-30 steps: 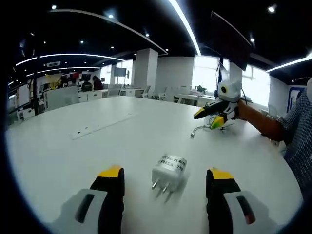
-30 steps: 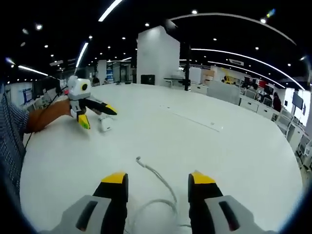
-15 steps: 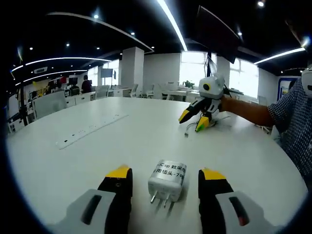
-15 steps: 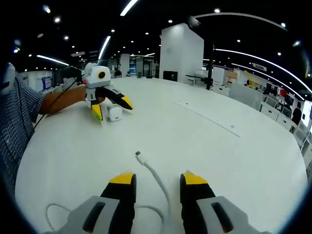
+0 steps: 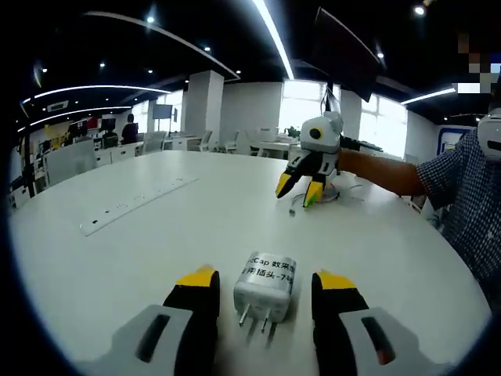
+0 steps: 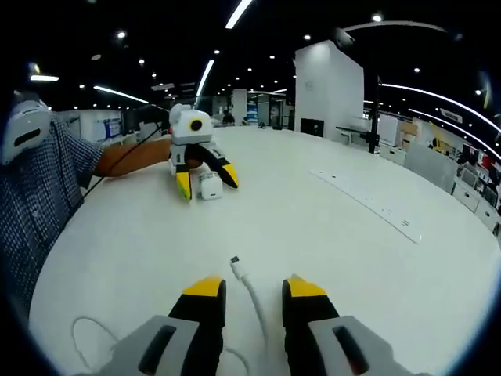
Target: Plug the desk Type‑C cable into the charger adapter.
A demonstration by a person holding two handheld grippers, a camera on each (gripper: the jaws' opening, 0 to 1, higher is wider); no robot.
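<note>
Closing in over the past second, the left gripper (image 5: 257,286) now straddles the charger (image 5: 264,282) on the table (image 5: 141,251), jaws apart; the right gripper (image 6: 254,291), also apart, brackets the cable (image 6: 249,291), neither yet grasped.

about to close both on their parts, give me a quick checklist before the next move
1. Charger adapter sits between the left hand-held gripper jaws: ok, jaws open on either side, apart from it.
2. Adapter pose: lying on the table, prongs toward the camera; whether its Type-C port is free, cannot tell.
3. Type-C cable lies between the right hand-held gripper jaws: ok, jaws open, not clamped.
4. Cable plug free ahead of the jaw tips: ok.
5. Cable slack: loop lies loose on the table at lower left: ok.
6. Path between the two hand-held grippers: ok, bare table; power strip lies off to the side.
</note>
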